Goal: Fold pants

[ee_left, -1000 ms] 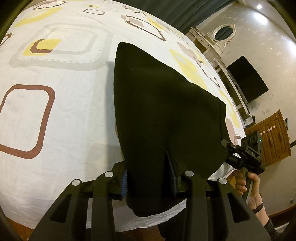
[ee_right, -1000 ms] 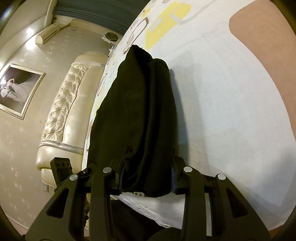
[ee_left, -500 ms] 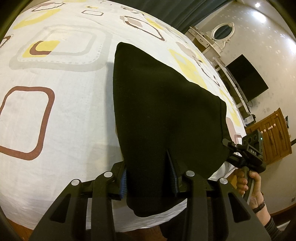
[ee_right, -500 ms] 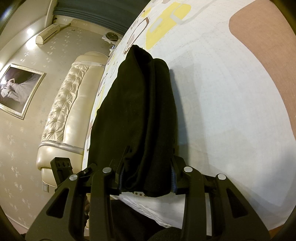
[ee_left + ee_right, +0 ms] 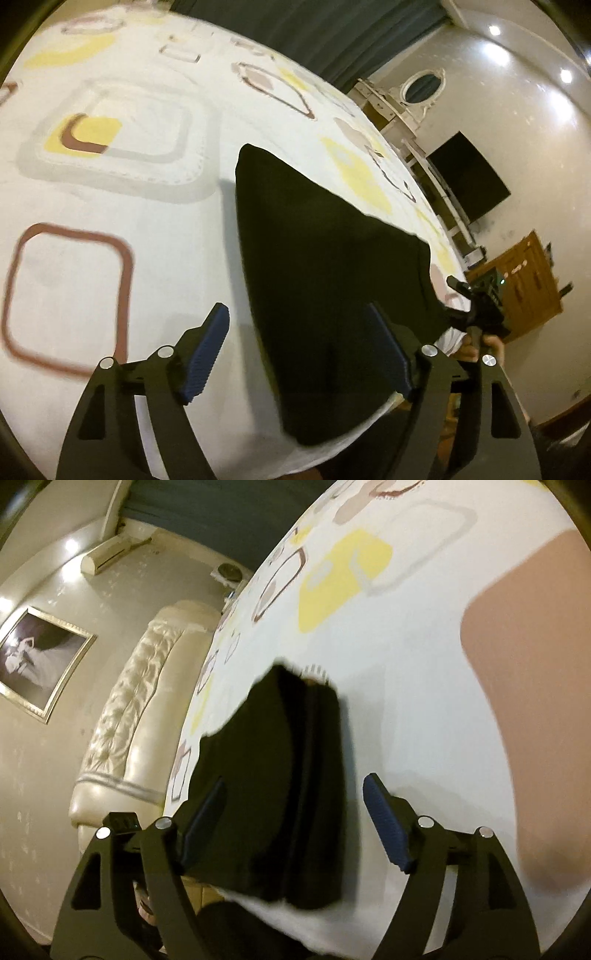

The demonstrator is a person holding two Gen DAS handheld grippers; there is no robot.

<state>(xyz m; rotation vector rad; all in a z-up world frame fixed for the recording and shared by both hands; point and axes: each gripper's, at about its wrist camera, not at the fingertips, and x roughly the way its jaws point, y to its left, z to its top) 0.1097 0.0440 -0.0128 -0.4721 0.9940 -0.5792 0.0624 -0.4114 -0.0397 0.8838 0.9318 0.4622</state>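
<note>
The black pants (image 5: 325, 280) lie folded into a compact stack on the patterned bedsheet (image 5: 110, 206), with the near end hanging a little over the bed's front edge. My left gripper (image 5: 299, 354) is open and lifted above the near end, its jaws spread wide and empty. In the right wrist view the pants (image 5: 280, 797) show as layered folds. My right gripper (image 5: 295, 823) is open too, its jaws spread on either side of the stack and raised off it. The right gripper also shows in the left wrist view (image 5: 476, 306), at the pants' right side.
A white sheet with yellow and brown squares covers the bed. A tufted cream headboard (image 5: 122, 731) stands at the left. A dresser with an oval mirror (image 5: 417, 92), a dark TV (image 5: 469, 177) and a wooden cabinet (image 5: 524, 280) line the far wall.
Both grippers have opened and let go of the pants. Both have pulled back and up from the near end. The pants rest on the bed.
</note>
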